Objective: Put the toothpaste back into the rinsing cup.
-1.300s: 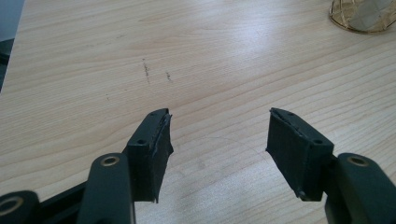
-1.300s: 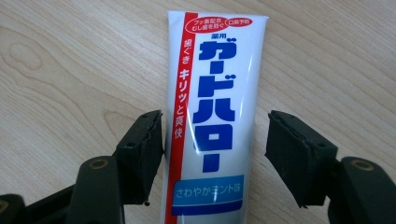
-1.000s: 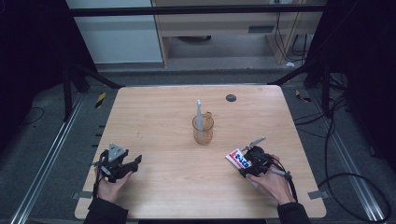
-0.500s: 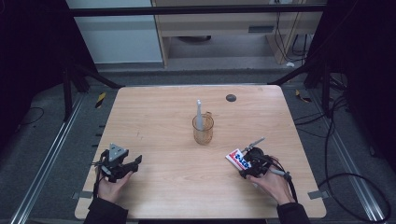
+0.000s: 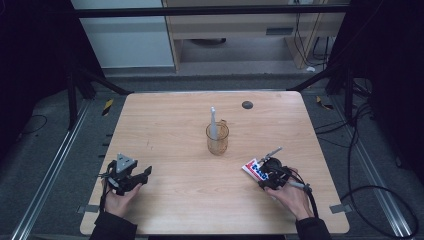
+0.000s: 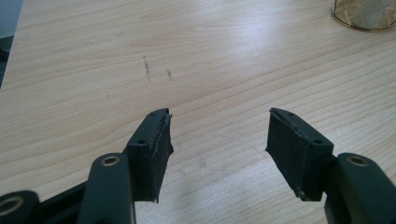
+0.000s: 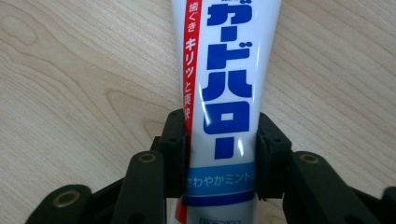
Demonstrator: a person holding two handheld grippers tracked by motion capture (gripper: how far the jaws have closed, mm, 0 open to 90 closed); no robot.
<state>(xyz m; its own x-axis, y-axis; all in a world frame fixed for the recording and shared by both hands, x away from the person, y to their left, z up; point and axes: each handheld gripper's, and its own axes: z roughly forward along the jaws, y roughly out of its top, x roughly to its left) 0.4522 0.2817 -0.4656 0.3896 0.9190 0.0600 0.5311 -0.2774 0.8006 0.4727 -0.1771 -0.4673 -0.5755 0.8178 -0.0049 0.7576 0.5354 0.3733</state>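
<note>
Wooden table (image 5: 175, 125), big and pale. Near the front edge, left gripper (image 6: 218, 135) with jaws wide, nothing between. Right gripper (image 7: 222, 154) just been closing, now squeezing toothpaste tube (image 7: 224, 93) lying flat. Farther back, glass cup (image 5: 217, 139) holding toothbrush (image 5: 213, 120).

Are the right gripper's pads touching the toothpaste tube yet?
Touching. In the right gripper view, the right gripper has both pads pressed against the sides of the toothpaste tube; its jaws have just been closing on it.
</note>
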